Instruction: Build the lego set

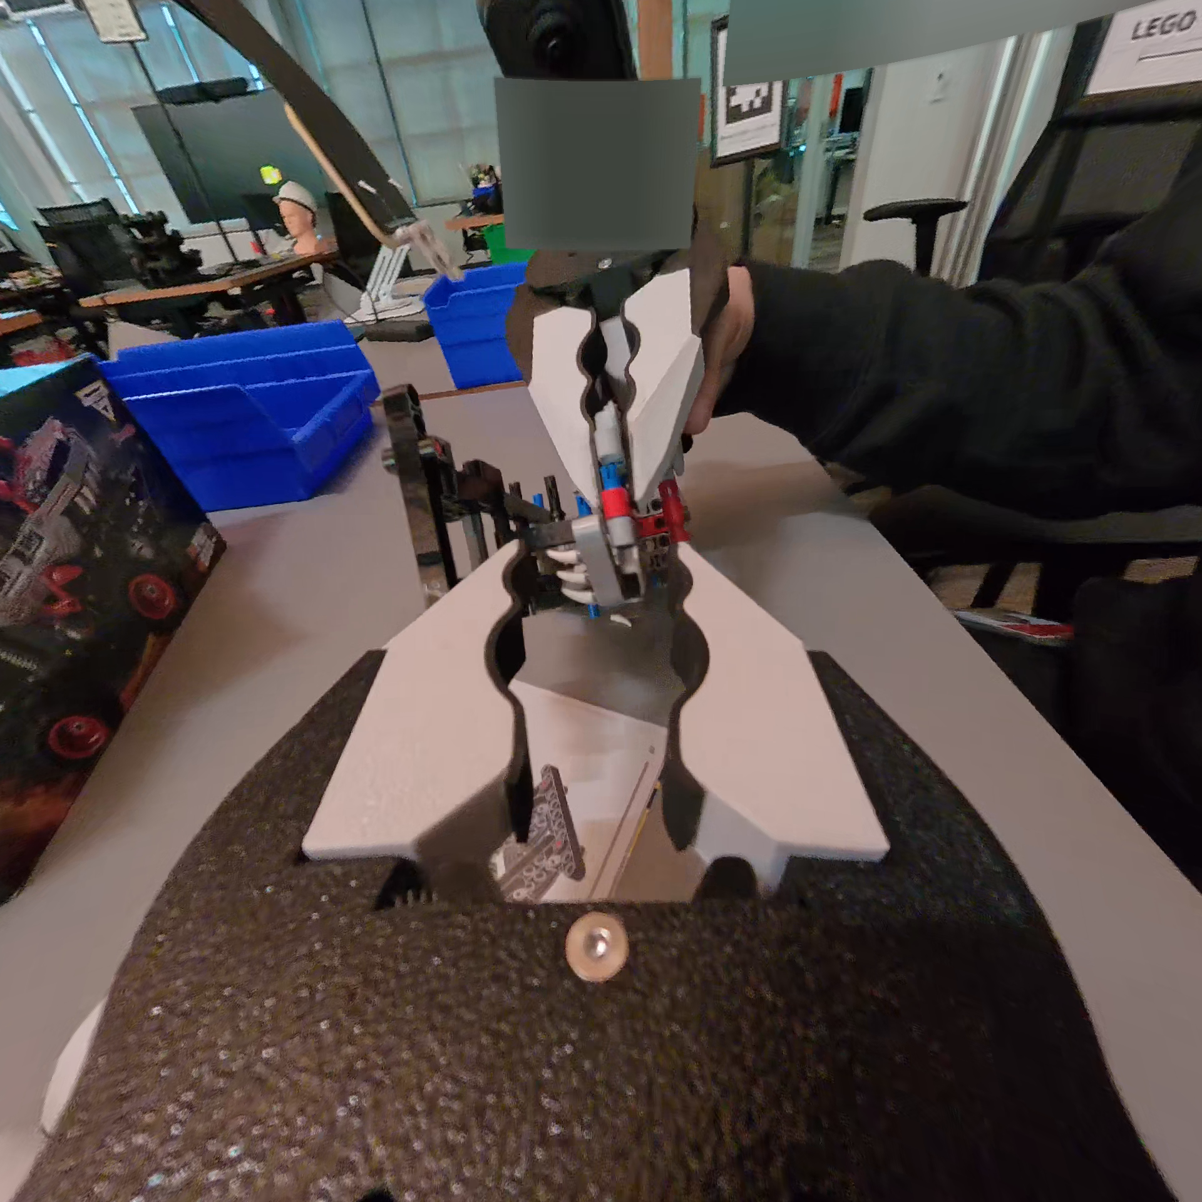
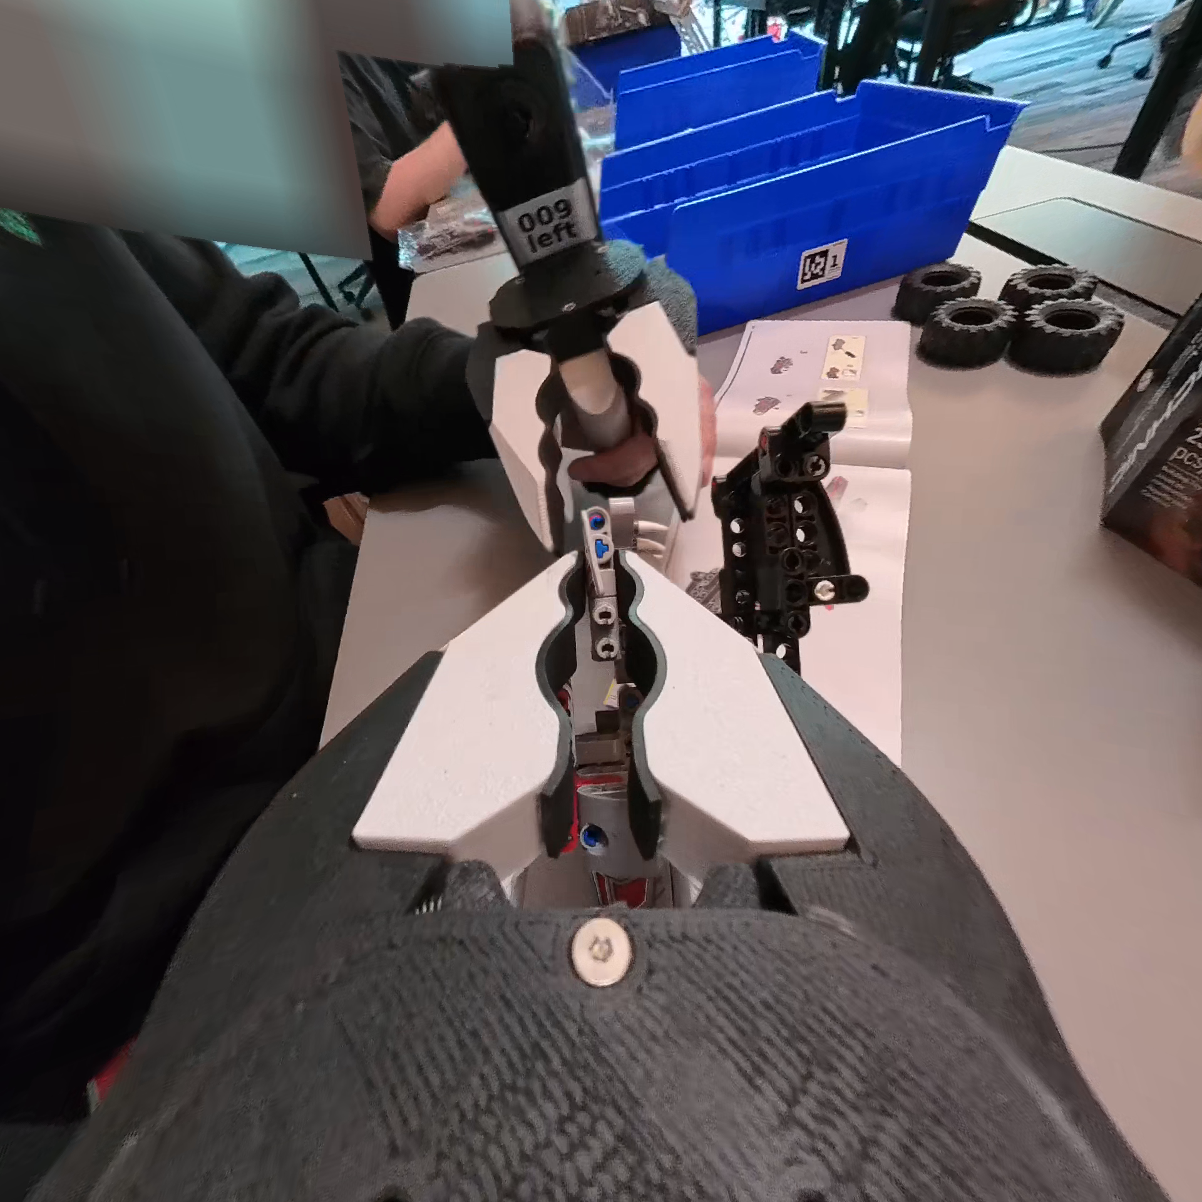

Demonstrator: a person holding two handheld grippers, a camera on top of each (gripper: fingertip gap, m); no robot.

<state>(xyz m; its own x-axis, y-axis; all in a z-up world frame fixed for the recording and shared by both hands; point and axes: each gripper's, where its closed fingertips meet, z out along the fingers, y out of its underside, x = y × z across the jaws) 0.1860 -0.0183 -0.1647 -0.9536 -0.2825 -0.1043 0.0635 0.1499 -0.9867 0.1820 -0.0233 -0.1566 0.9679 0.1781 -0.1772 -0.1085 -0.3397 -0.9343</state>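
My left gripper (image 1: 598, 559) holds its jaws partly closed on a grey lego piece with white teeth (image 1: 601, 566); black and red parts join it. It also shows in the right wrist view (image 2: 618, 530), coming from the far side. My right gripper (image 2: 598, 566) is shut on a long grey lego assembly (image 2: 601, 618) with blue pins and red parts, which runs along its pads. In the left wrist view it (image 1: 614, 501) comes down from above and meets the toothed piece tip to tip. A black lego chassis (image 2: 780, 540) stands upright beside them, and it also shows in the left wrist view (image 1: 416, 468).
Blue bins (image 2: 813, 182) stand at the back of the white table (image 2: 975, 650). Several black tyres (image 2: 1008, 319) lie beside them. An open instruction booklet (image 2: 813, 371) lies under the chassis. The set's box (image 1: 78, 585) stands at one table edge. A person's dark sleeve (image 1: 943, 377) reaches in. Left and right tips are no more than a few centimetres apart.
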